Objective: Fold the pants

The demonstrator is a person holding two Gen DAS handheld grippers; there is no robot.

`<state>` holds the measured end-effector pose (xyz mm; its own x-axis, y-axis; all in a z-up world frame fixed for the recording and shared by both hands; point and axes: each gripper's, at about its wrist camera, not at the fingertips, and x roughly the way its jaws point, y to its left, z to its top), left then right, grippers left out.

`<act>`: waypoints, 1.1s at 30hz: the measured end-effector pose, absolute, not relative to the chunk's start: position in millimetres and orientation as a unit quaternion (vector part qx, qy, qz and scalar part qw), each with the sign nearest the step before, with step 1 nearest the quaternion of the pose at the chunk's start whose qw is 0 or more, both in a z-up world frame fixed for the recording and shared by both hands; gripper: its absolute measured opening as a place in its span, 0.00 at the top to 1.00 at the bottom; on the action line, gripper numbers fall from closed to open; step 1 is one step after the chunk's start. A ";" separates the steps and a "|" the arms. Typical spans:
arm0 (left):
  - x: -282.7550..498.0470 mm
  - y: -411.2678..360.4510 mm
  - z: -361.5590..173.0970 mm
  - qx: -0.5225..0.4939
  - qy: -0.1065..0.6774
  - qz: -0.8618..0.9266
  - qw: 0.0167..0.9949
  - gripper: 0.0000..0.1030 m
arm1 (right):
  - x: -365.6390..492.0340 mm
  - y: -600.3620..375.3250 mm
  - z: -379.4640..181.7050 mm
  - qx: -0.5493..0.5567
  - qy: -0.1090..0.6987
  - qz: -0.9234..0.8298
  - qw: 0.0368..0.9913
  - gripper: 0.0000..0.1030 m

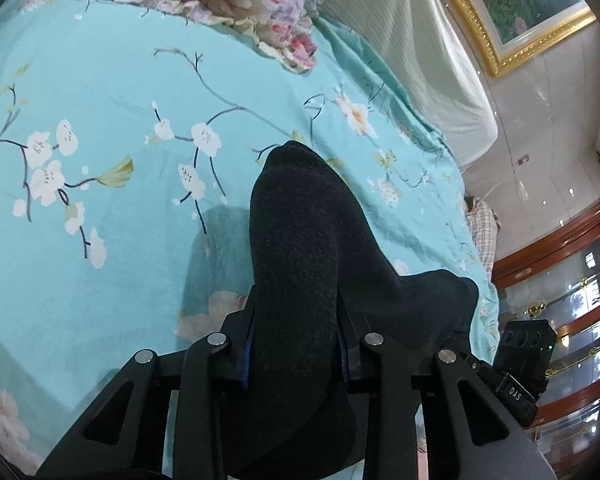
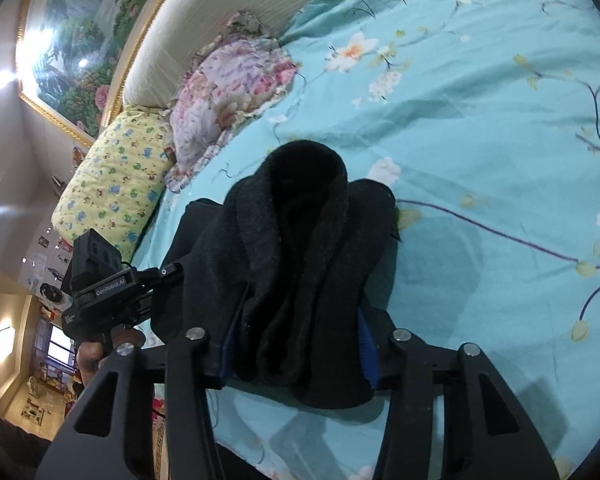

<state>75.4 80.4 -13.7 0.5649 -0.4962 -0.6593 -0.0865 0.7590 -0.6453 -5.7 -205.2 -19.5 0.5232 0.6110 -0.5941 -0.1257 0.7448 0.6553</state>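
Observation:
The black pants (image 1: pixel 300 248) are bunched between the fingers of my left gripper (image 1: pixel 296 320), which is shut on them and holds them above the bed. In the right wrist view the same black pants (image 2: pixel 296 248) are clamped in my right gripper (image 2: pixel 300 320), also shut, with folds of cloth hanging over and hiding the fingers. The left gripper's body (image 2: pixel 100 284) shows at the left of the right wrist view, close beside the cloth. The right gripper's body (image 1: pixel 520 364) shows at the right of the left wrist view.
A turquoise bedsheet with blossom print (image 1: pixel 120 160) covers the bed. A floral quilt (image 2: pixel 228 92) and a yellow pillow (image 2: pixel 116 184) lie near the white headboard (image 2: pixel 228 12). A gold-framed painting (image 1: pixel 512 4) hangs above. A wooden glass cabinet (image 1: pixel 572 320) stands beside the bed.

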 end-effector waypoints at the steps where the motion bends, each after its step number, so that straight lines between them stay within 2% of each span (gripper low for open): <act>1: 73.0 81.7 -10.4 -0.326 0.446 -0.125 0.824 0.71 | -5.3 -204.3 -16.6 0.280 0.432 0.225 0.827 0.53; 16: 39.6 149.3 42.9 -0.329 0.377 -0.055 0.864 0.71 | 42.3 -145.4 27.1 0.234 0.405 0.303 0.831 0.54; 33: 60.5 238.3 41.6 -0.319 0.354 0.058 0.877 0.71 | 146.8 -36.3 28.2 0.157 0.415 0.382 0.811 0.54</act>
<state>60.5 238.3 41.6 0.7425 -0.1241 -0.6583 -0.3272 0.7903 -0.5181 146.8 -36.3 28.2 0.3645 0.7493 -0.5529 -0.4882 0.6594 0.5718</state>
